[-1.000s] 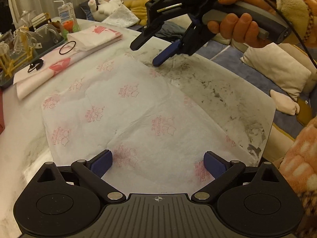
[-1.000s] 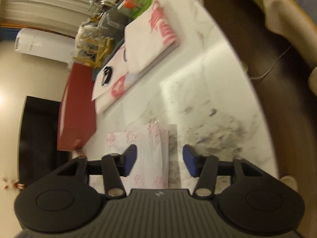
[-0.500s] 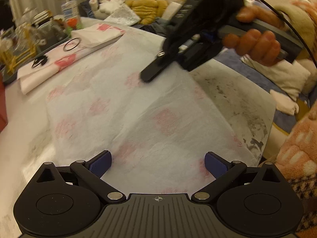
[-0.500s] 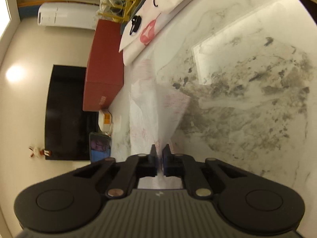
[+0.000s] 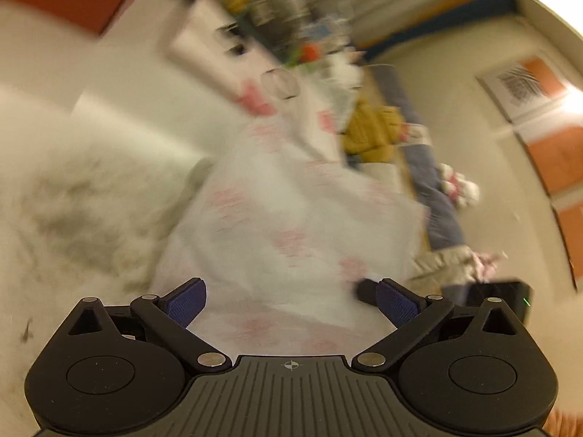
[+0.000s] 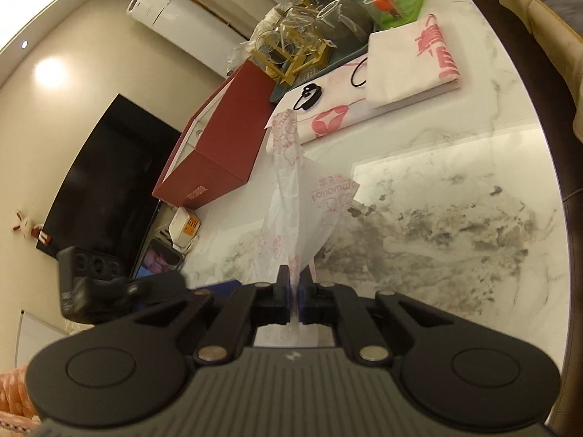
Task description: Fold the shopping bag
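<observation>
A: Closest in, the right gripper [image 6: 295, 291] has its jaws pressed together on a thin edge of the bag [image 6: 291, 196]. You can see the film pinched right between the pads.

B: And the bag stands up from that pinch like a sail, off the table [image 6: 455, 196], with its far end trailing toward the red box [image 6: 218, 145].

A: On the other side, the left gripper [image 5: 291, 302] is spread wide, pads well apart. The bag [image 5: 291, 218] lies between and beyond them, but nothing is gripped there as far as I can tell. That view is heavily blurred.

B: A dark tip shows just beside its right-hand pad, probably the other tool, though the smear makes it hard to say.

A: So where does that leave the fold?

B: Early, I'd judge. One edge is picked up and the sheet is half off the marble, loose and rumpled. No clean crease is visible yet.

A: Agreed. Still to do: carry that edge across, lay it flat, and press it, likely more than once.

B: Farther back, a folded cloth [image 6: 411, 65] with pink print sits untouched, near a tray of glassware [image 6: 302, 40].

A: And beyond the table, a dark screen [image 6: 109, 182] on the wall.
</observation>
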`<state>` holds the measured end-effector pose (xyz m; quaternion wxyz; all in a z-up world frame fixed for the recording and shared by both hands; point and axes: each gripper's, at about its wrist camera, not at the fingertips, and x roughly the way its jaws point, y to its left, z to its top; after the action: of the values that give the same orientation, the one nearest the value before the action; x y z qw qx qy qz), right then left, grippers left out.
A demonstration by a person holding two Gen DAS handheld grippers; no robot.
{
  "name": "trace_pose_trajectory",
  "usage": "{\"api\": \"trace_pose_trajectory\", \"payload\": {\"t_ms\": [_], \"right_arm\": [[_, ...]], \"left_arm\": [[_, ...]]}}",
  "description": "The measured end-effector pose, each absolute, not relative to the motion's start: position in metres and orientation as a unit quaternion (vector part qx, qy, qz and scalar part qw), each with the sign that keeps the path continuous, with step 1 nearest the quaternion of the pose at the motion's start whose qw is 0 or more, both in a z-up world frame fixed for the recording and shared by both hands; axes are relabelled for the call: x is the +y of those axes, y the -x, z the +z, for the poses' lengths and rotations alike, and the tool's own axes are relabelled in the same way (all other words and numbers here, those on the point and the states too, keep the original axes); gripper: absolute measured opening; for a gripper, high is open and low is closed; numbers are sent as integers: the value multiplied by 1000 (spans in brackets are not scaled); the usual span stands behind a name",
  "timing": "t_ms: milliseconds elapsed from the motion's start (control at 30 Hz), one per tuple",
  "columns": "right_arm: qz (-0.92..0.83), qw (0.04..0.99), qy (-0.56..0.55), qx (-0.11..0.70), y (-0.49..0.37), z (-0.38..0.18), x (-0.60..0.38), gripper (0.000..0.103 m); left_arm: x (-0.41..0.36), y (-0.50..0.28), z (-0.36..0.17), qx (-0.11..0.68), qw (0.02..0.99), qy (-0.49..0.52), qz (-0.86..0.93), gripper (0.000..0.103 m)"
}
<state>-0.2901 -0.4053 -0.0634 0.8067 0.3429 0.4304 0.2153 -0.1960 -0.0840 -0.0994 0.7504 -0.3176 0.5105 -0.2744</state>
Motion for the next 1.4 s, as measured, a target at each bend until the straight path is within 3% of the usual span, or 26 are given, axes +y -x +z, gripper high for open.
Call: {"api": "trace_pose_trajectory", "payload": {"t_ms": [100, 167, 333, 500, 867, 1033, 1233, 1400], "right_arm": [[207, 805, -351, 431, 295, -70, -411, 3], [206, 808, -342, 433, 298, -71, -412, 3], [208, 803, -344, 440, 300, -76, -415, 3], [217, 805, -337, 438, 301, -75, -414, 3], [269, 839, -206, 426, 323, -49, -400, 3], [240, 844, -225, 424, 324, -56, -410, 3], [244, 845, -228, 418, 326, -56, -404, 3], [268, 850, -194, 409, 332, -44, -397, 3]], "left_arm": [[-86, 193, -110, 508, 726, 377, -269, 100], [-100, 192, -102, 515, 741, 325, -283, 100], [-183, 224, -68, 477, 818, -50, -317, 100], [-222, 233, -73, 467, 817, -148, -305, 101], [-192, 215, -55, 461, 808, -60, -363, 101], [-187, 227, -31, 448, 814, -39, -367, 101], [-199, 225, -64, 490, 810, -47, -318, 101], [-215, 237, -69, 466, 810, -123, -336, 101]]}}
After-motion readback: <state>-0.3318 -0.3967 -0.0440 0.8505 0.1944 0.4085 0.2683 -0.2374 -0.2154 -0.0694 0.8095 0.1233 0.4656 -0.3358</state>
